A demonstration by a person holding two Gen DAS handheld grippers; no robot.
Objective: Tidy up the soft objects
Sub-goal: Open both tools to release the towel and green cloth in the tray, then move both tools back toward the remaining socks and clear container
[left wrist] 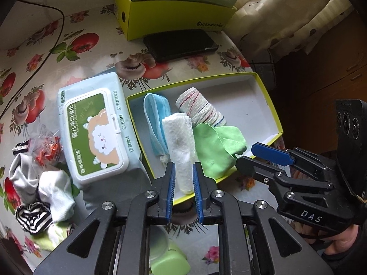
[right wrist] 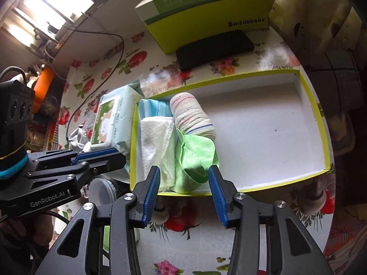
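Observation:
A shallow white box with a yellow-green rim (left wrist: 252,96) (right wrist: 263,137) lies on the flowered tablecloth. At its left end lie a blue face mask (left wrist: 153,119) (right wrist: 153,110), a striped bandage roll (left wrist: 197,105) (right wrist: 192,116), a rolled white towel (left wrist: 179,137) (right wrist: 156,142) and a crumpled green cloth (left wrist: 215,146) (right wrist: 197,153). My left gripper (left wrist: 184,167) hangs over the towel's near end, its jaws slightly parted around the roll without squeezing it. My right gripper (right wrist: 184,169) stands open just above the green cloth, holding nothing.
A pack of baby wipes (left wrist: 96,133) lies left of the box. Beyond it to the near left is a heap of socks (left wrist: 45,188) and a crinkly wrapper (left wrist: 45,149). A black case (left wrist: 181,43) and stacked green cartons (left wrist: 174,20) stand behind. A green cup (left wrist: 169,256) is under my left gripper.

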